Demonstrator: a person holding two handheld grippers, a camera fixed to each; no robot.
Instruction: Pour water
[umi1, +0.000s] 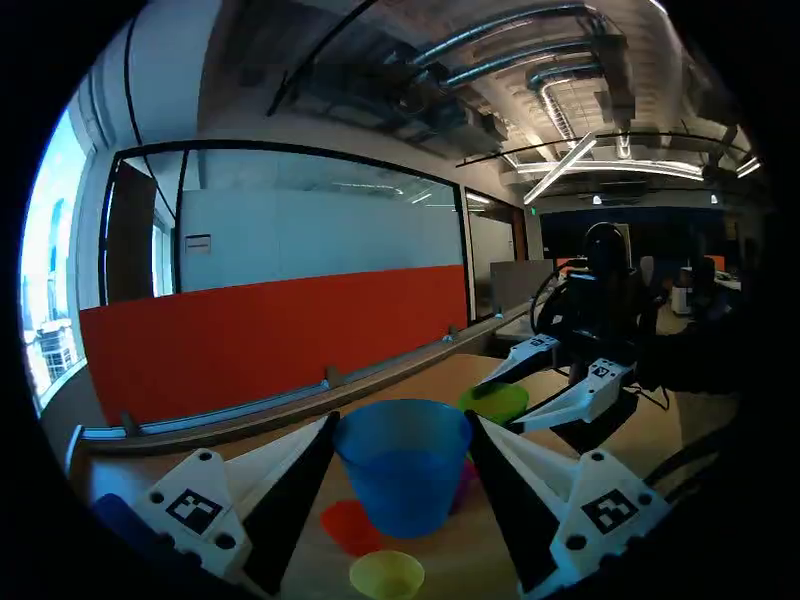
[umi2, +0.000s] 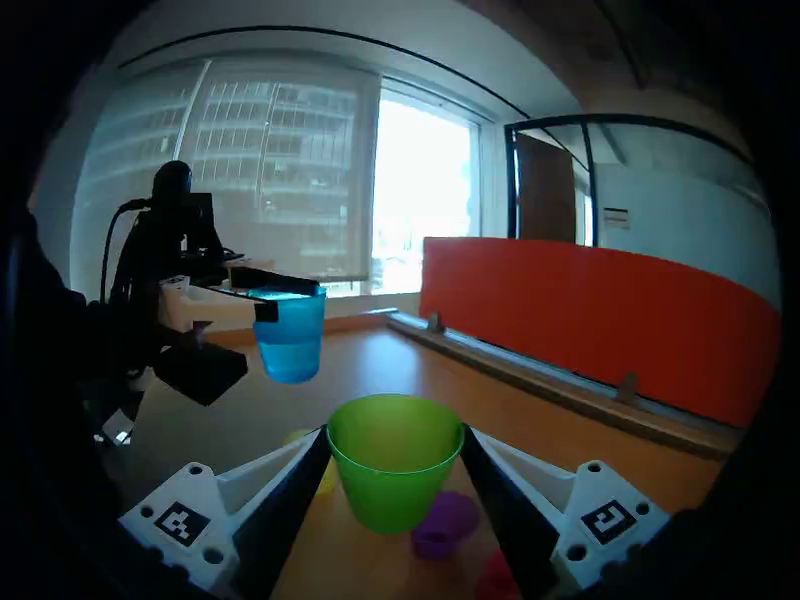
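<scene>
Water, seemingly, in blue cup

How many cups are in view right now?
5: blue cup in left gripper, green cup in right gripper, red cup, yellow cup, purple cup on the table. Others may be hidden.

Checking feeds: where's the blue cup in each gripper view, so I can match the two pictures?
Left gripper view: blue cup at bottom centre, clamped in the left hand-held gripper.
Right gripper view: left of centre, held aloft, beyond the green cup.
Shared landmark: the orange partition, at left in the left gripper view, at right in the right gripper view.
</scene>
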